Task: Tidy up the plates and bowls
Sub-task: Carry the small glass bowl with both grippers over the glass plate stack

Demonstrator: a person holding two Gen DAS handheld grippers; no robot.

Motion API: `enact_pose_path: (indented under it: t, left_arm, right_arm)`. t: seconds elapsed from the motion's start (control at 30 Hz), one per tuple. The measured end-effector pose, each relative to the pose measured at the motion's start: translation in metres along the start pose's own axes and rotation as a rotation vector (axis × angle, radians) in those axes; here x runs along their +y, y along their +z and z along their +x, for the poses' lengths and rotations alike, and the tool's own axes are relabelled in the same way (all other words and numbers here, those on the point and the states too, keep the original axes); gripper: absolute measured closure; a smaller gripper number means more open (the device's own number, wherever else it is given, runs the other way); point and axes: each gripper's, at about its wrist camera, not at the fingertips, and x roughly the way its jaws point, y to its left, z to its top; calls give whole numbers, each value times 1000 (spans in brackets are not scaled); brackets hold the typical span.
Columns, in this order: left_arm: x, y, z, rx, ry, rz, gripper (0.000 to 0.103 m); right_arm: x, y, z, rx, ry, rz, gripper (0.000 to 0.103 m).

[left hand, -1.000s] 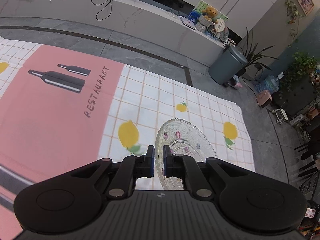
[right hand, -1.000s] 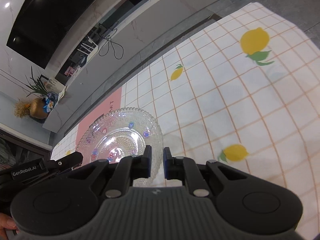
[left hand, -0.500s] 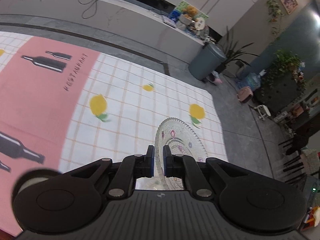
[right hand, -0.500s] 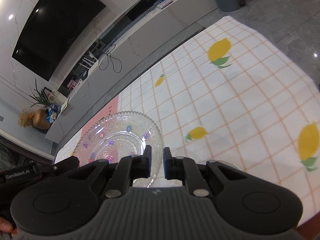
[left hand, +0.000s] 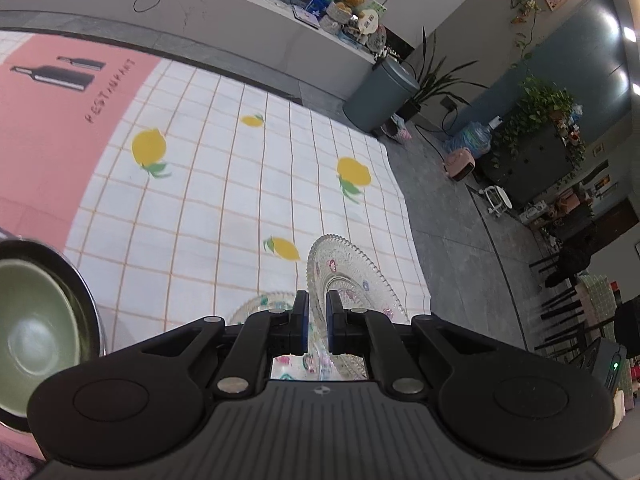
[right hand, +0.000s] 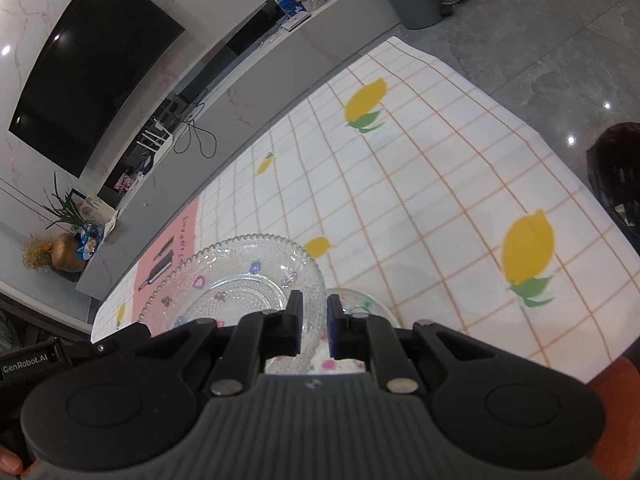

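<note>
A clear glass plate (left hand: 354,276) with small coloured flowers hangs tilted above the tablecloth, held at opposite rims. My left gripper (left hand: 317,300) is shut on one rim. My right gripper (right hand: 315,300) is shut on the other rim of the same plate (right hand: 248,276). A second clear glass dish (left hand: 256,306) lies on the cloth just below it, and shows past the right fingers (right hand: 360,300) too. At the left edge of the left wrist view, a green bowl (left hand: 36,328) sits inside a metal bowl (left hand: 86,296). The left gripper's body (right hand: 36,360) shows in the right wrist view.
The table has a lemon-check cloth (left hand: 224,200) with a pink panel (left hand: 48,140); its right edge (left hand: 404,216) drops to grey floor. A grey bin (left hand: 380,96) and plants stand beyond. A dark basket (right hand: 616,176) sits off the table's right side.
Both grippers carried the glass plate across the table towards its lemon-check end. The second glass dish came into view beneath it, and the green bowl appeared at the left.
</note>
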Motion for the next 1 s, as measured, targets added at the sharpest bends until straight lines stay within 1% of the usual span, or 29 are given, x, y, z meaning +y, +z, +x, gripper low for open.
enact_pose_path:
  t: [0.2,0.33,0.53,0.7,1.0]
  left_arm:
    - [12,-21,17,36,4,-28,95]
    - [23,-31,25,47,18,-49,95]
    - [37,-41,37,71,55,-74,95]
    - [44,-46,44,82,57,-90,95]
    - [43,-51,53,94,98,-53,94]
  right_arm:
    - [-13,-8,4,8,-45,-26,93]
    - [-21,-13,15,32,-64,-32,94]
    - [-23,-20,31,67,-87,-59,94]
    - [-22,-22,40,77,-114,-83,95]
    - [-20,-24,52,90,-141,-121,95]
